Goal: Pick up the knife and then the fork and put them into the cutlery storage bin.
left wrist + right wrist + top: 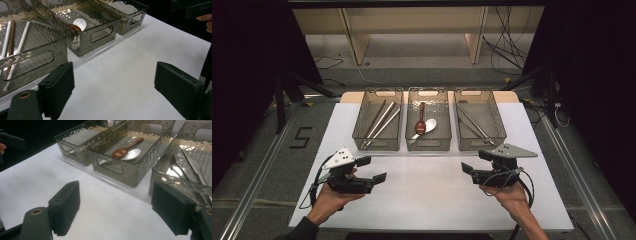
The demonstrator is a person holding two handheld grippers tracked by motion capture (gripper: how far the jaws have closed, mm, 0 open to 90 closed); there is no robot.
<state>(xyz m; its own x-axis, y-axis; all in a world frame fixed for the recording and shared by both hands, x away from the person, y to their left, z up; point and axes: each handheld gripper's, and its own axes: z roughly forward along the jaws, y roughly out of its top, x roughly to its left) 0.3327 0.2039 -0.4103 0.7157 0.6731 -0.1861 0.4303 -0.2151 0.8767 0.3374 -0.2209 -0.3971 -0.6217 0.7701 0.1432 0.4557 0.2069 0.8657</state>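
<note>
Three smoky clear bins stand in a row at the back of the white table (427, 195). The left bin (362, 131) holds chopsticks (381, 122). In the middle bin (412, 142) lie a brown spoon (420, 125) and a white spoon (428, 126). Metal cutlery (474, 124) rests in the right bin (499, 135). My left gripper (372, 169) is held open over the front left of the table, nothing between its jaws. On the front right my right gripper (475, 161) is open too and holds nothing. Both point inward, well short of the bins.
A wooden shelf frame (412, 30) and loose cables (507, 45) lie on the floor beyond the table. A "5" (302, 137) is marked on the floor at left. Bare white tabletop lies between the grippers and the bins.
</note>
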